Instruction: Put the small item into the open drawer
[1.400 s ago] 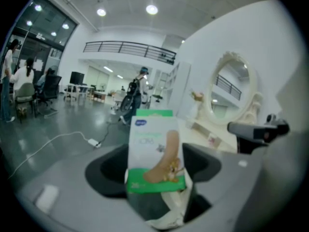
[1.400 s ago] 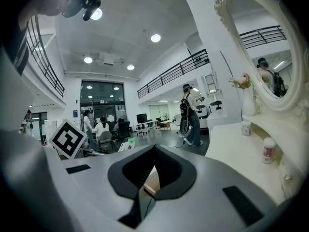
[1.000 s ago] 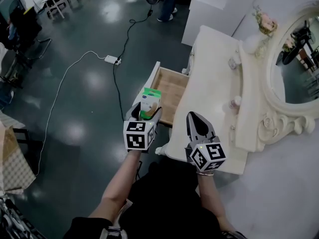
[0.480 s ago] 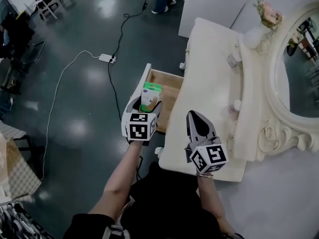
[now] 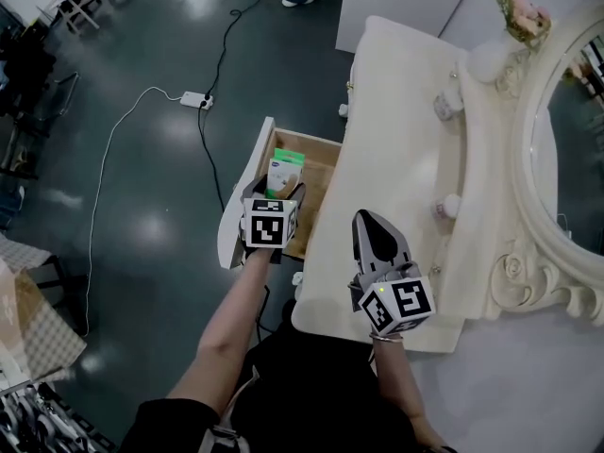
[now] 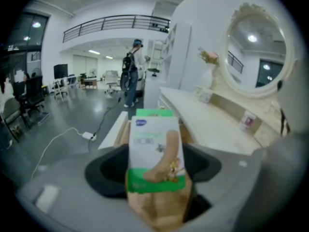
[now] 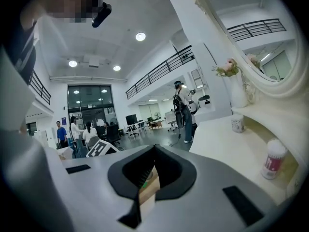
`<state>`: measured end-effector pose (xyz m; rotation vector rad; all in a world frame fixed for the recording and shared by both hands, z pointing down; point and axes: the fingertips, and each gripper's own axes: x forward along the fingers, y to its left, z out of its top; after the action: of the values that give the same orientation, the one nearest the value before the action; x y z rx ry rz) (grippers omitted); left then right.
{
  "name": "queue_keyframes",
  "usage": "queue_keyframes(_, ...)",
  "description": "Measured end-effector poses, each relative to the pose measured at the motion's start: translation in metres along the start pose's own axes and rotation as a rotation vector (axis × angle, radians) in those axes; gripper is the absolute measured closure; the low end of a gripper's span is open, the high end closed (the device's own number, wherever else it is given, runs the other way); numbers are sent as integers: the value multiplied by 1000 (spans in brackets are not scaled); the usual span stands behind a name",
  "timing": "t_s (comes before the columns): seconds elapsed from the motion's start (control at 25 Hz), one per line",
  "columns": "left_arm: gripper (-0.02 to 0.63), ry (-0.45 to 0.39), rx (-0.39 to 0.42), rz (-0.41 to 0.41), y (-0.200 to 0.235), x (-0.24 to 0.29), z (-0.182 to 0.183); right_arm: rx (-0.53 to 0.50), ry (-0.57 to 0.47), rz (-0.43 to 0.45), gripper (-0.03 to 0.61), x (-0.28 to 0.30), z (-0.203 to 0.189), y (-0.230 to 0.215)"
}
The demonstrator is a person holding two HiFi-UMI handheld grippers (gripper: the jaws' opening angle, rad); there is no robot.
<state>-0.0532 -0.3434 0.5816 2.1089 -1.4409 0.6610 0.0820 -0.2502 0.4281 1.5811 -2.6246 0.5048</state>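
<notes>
In the head view, my left claw [image 5: 275, 196] is left of the centre of the frame and pinches the small box [image 5: 286, 171], white with green ends. The long axis of the box runs up the frame, along my jaws. Its far end points away from me and lies over the open drawer [image 5: 324, 172] of the cream dressing table [image 5: 401, 130]. My right claw [image 5: 371, 219] is lower right of centre, above the table edge, and comes to one narrow tip.

In the left gripper view, the box fills the centre of the frame, with one of my jaws at each side of it. Its printed face looks at the camera and its green top flap points away, toward the drawer.

In the right gripper view, my jaws are pressed together with nothing between them. A small jar [image 7: 273, 158] stands at the right of the frame.
</notes>
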Motion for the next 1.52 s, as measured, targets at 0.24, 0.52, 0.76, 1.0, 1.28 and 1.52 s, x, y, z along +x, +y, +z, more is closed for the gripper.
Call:
queue_keyframes(0.24,262,88,26,16,2,35,-17,9,3,9,581,2,-2,-6)
queue_keyframes(0.52,262,167,33,24,6,70,-32,19,13,15,581,6,-5,-11)
queue_keyframes(0.76,262,248,37,25,8,93,-48,10,28,10,581,9,-7,-16)
queue_keyframes(1.0,262,300,36,16,9,105,-62,15,47,10,582,12,-10,-19)
queue_keyframes(1.28,261,357,25,12,10,112,-83,7,64,7,581,14,-15,-21)
queue_keyframes(1.52,261,362,37,16,9,114,-86,-2,71,12,581,19,-17,-22)
